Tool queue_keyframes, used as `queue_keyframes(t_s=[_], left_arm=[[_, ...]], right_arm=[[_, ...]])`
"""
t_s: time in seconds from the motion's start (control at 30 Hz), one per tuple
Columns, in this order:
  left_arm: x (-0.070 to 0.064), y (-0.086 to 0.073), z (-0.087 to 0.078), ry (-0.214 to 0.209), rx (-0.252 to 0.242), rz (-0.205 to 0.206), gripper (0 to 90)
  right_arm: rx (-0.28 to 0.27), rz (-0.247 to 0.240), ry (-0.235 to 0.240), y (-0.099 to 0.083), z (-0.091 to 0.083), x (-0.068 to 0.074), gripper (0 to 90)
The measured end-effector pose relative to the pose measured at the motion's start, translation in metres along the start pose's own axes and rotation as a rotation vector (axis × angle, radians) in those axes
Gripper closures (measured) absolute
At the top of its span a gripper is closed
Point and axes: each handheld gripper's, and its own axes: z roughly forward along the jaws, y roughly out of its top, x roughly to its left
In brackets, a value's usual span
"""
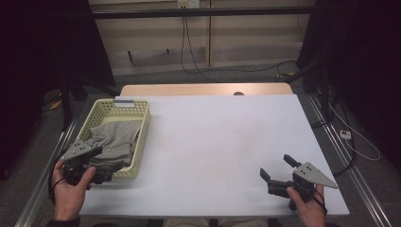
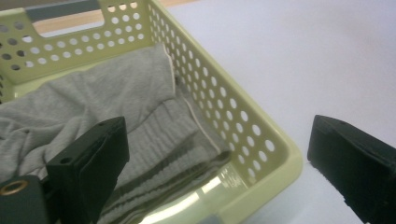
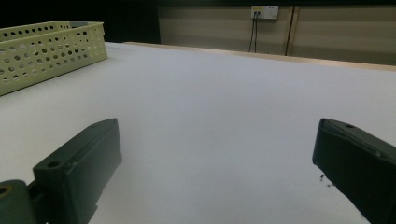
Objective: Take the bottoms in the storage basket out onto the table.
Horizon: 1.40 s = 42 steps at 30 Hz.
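High view: grey cloth (image 1: pixel 113 139) lies lengthwise along the yellow basket (image 1: pixel 142 137), pointing away; left gripper (image 1: pixel 101 165) and right gripper (image 1: pixel 276 168) both spread, empty.

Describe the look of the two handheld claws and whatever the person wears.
Each claw, left claw and right claw, is black with two blocky jaws and a grey three-cornered plate on top. A dark cable loops by the left hand. A dark sleeve edge shows at that wrist; light trousers below.
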Motion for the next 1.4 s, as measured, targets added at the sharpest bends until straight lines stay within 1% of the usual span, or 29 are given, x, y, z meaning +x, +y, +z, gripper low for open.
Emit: queue_keyframes(t_s=[0.07,0.17,0.27,0.33,0.43,0.53,0.6,0.67,0.83,0.9,0.97,1.03,1.1,1.13,1.2,1.3,1.33,1.4], left_arm=[[-0.005,0.0,0.003,-0.011,-0.005,0.009,5.6],[-0.012,0.002,0.009,-0.015,-0.002,0.017,5.6],[-0.019,0.003,0.016,-0.03,0.001,0.018,5.6],[-0.024,0.005,0.02,-0.032,0.004,0.019,5.6],[-0.029,0.006,0.025,-0.053,0.006,0.029,5.6],[-0.034,0.01,0.029,-0.051,0.004,0.032,5.6],[-0.038,0.012,0.033,-0.055,-0.006,0.028,5.6],[-0.041,0.014,0.036,-0.052,-0.016,0.034,5.6],[-0.05,0.02,0.046,-0.088,-0.013,0.046,5.5],[-0.055,0.021,0.051,-0.098,-0.015,0.063,5.6],[-0.061,0.022,0.056,-0.11,-0.016,0.069,5.5],[-0.067,0.024,0.061,-0.132,-0.018,0.067,5.6],[-0.073,0.026,0.066,-0.144,-0.023,0.074,5.6],[-0.075,0.026,0.068,-0.146,-0.027,0.084,5.5],[-0.08,0.027,0.074,-0.161,-0.026,0.078,5.6],[-0.086,0.025,0.08,-0.174,-0.008,0.088,5.6],[-0.087,0.024,0.082,-0.179,-0.001,0.082,5.6],[-0.089,0.022,0.084,-0.184,-0.007,0.081,5.6]], right_arm=[[0.0,0.001,-0.001,0.0,0.0,0.0,0.9],[0.001,0.0,0.0,0.0,0.0,0.0,0.9],[0.001,0.0,0.0,0.0,0.0,0.0,0.9],[0.001,0.0,0.001,0.0,0.0,0.0,0.9],[-0.001,0.001,0.002,0.0,0.0,0.0,0.9],[-0.001,0.001,0.003,0.0,0.0,0.0,0.9],[0.001,0.0,0.003,0.0,0.0,0.0,0.9],[0.0,-0.001,0.003,0.0,0.0,0.0,0.9],[0.002,0.0,0.005,0.0,0.0,0.0,0.9],[0.003,0.001,0.005,0.0,0.0,0.0,0.9],[0.003,-0.002,0.007,0.0,0.0,0.0,0.9],[0.004,-0.001,0.008,0.0,0.0,0.0,0.9],[0.004,-0.002,0.008,0.0,0.0,0.0,0.9],[0.004,-0.005,0.009,0.0,0.0,0.0,0.9],[0.006,-0.007,0.009,0.0,0.0,0.0,0.9],[0.006,-0.008,0.011,0.0,0.0,0.0,0.9],[0.006,-0.009,0.012,0.0,0.0,0.0,0.9],[0.006,-0.01,0.013,0.0,0.0,0.0,0.9]])
